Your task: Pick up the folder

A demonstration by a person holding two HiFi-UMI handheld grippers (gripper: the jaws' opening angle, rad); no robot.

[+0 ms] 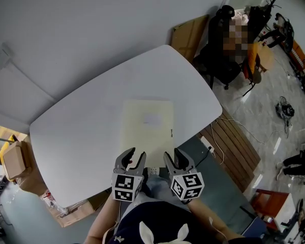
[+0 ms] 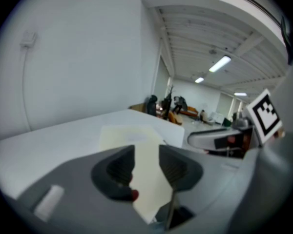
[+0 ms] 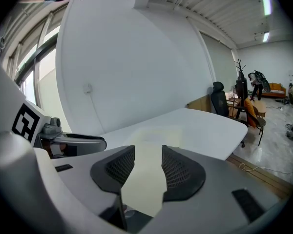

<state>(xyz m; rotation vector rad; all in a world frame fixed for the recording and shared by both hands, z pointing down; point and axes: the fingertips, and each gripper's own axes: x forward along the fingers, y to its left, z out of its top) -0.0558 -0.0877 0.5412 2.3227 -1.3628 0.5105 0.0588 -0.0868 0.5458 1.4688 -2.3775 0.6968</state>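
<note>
While both grippers hung over the near edge of the white table (image 1: 76, 131), the cream folder (image 1: 146, 127) lay flat just ahead of them, toward the table's middle. The left gripper (image 1: 130, 154) and right gripper (image 1: 173, 155) sat side by side, tipped downward. Each had its jaws partly apart, with only the folder's near edge showing in the gap and nothing pinched. Whether the tips brushed the paper was hard to say. Beyond the table stood a black office chair (image 1: 219, 50) and a wooden board (image 1: 189, 33). At left, cardboard boxes (image 1: 12, 160) were partly hidden by the tabletop.
</note>
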